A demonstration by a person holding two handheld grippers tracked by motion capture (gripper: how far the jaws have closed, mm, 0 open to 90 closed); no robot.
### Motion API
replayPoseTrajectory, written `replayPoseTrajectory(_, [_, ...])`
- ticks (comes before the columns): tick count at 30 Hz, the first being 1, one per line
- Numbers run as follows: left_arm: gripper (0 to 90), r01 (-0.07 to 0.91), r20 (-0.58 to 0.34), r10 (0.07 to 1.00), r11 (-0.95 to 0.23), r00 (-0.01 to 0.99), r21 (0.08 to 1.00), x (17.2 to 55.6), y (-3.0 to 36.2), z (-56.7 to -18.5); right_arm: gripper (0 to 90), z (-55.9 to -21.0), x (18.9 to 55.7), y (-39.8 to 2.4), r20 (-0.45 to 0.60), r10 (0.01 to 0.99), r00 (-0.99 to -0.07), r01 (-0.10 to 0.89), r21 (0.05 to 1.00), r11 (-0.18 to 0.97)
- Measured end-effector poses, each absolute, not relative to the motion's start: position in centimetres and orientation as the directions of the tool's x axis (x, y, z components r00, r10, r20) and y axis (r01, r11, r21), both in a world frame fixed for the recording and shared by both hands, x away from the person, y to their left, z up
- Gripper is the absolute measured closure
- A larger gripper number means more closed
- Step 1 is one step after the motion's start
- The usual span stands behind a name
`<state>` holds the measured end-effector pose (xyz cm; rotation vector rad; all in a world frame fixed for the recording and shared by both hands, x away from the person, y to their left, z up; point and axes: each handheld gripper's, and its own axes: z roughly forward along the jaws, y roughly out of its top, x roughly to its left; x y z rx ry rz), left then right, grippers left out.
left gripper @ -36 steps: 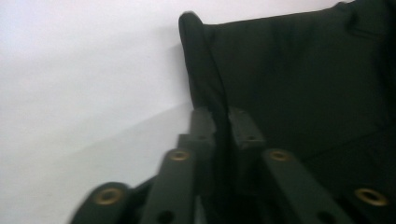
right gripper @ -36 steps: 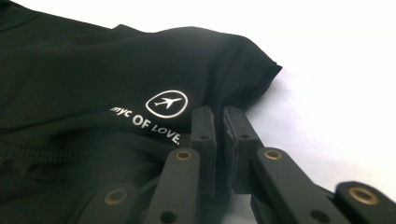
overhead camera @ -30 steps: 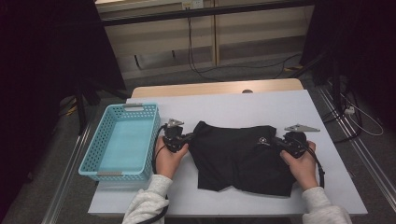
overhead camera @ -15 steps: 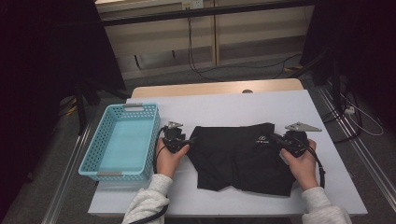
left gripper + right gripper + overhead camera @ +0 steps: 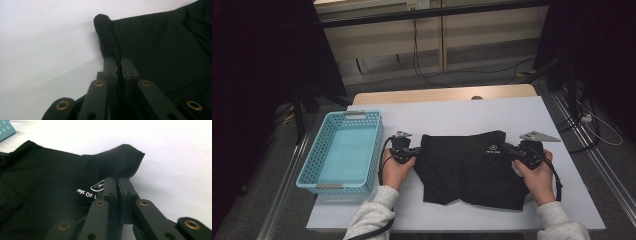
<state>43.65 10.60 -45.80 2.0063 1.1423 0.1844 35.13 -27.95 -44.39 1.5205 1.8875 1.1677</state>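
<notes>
Black shorts (image 5: pixel 469 167) flat on table (image 5: pixel 462 112). Left gripper (image 5: pixel 412 153), jaws just closed, pinches 9 o'clock waistband corner; right gripper (image 5: pixel 511 152) clenched on 3 o'clock corner. Basket (image 5: pixel 343 152) beside.

We note black fabric shorts (image 5: pixel 472 167) with white lettering, a light-blue perforated plastic basket (image 5: pixel 343 152), white tabletop (image 5: pixel 462 115).

left gripper (image 5: pixel 118 63) jaws pinched on black shorts (image 5: pixel 160 45) edge

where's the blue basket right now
In the high view the blue basket sits at the table's left edge, just left of the left gripper and the black shorts.
</notes>
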Motion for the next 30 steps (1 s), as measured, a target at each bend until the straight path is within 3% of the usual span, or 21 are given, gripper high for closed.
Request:
replayPoseTrajectory(5, [85.3, 0.641, -0.297, 0.766, -0.188, 0.57, 0.744, 43.6, 11.3, -44.3, 85.9, -43.8, 35.1, -28.1, 0.165, 0.941, -0.297, 0.546, 0.838, 0.026])
replayPoseTrajectory(11, [85.5, 0.593, -0.286, 0.752, -0.168, 0.593, 0.787, 43.3, 11.6, -41.6, 85.9, -42.3, 35.3, -27.9, 0.105, 0.94, -0.326, 0.515, 0.853, 0.084])
replayPoseTrajectory(20, [85.6, 0.53, -0.291, 0.752, -0.091, 0.592, 0.843, 44.0, 13.3, -38.2, 86.1, -38.4, 36.0, -28.3, 0.108, 0.95, -0.294, 0.418, 0.908, 0.027])
replayPoseTrajectory(30, [85.5, 0.524, -0.293, 0.759, -0.074, 0.582, 0.849, 44.3, 14.1, -37.6, 86.1, -37.9, 37.1, -27.7, 0.111, 0.952, -0.284, 0.404, 0.915, 0.014])
